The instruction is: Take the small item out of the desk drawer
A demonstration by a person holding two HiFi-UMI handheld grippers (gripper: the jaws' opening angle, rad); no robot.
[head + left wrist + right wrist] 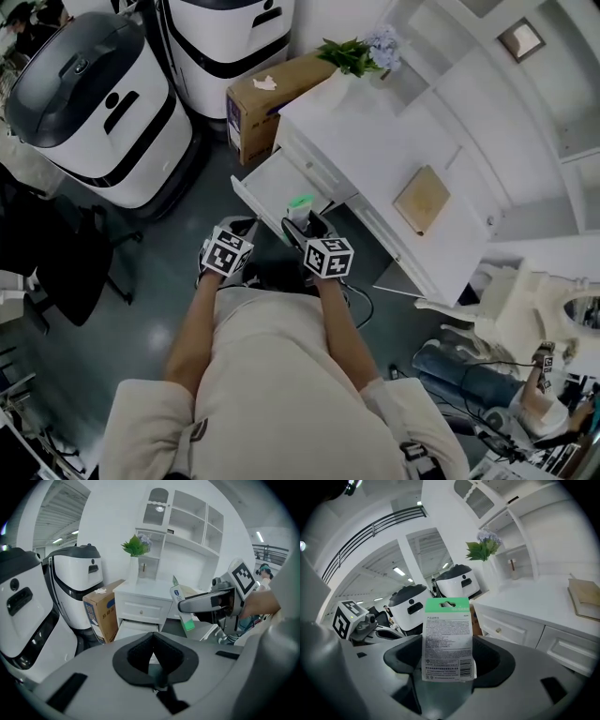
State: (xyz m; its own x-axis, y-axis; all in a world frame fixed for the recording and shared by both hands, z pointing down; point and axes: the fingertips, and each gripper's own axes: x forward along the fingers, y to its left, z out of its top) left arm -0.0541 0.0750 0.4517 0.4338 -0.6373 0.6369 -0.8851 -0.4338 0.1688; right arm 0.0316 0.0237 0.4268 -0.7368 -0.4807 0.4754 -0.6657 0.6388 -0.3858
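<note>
Right gripper (447, 668): jaws clenched on the lower part of a small carded packet (446, 639). The card has a green top with a hang hole and dense print below. It stands upright and is pinched between the dark pads.

- Packet position: in the air in front of the white desk (375, 155), not resting in anything. From the head view it sits over the front end of the desk's open drawer (274, 186). The left gripper view shows it raised to about desk-top level.
- Left gripper (152, 656): jaws closed together with nothing between them. It is held low in front of the desk, to the left of the right gripper.
- Drawer: pulled well out of the desk front. Its visible floor is pale.
- On the desk: a potted plant (352, 54) at the far corner and a tan book (422, 199) lying flat on top.
- Beside the desk: a cardboard box (267, 101) against its far end.
</note>
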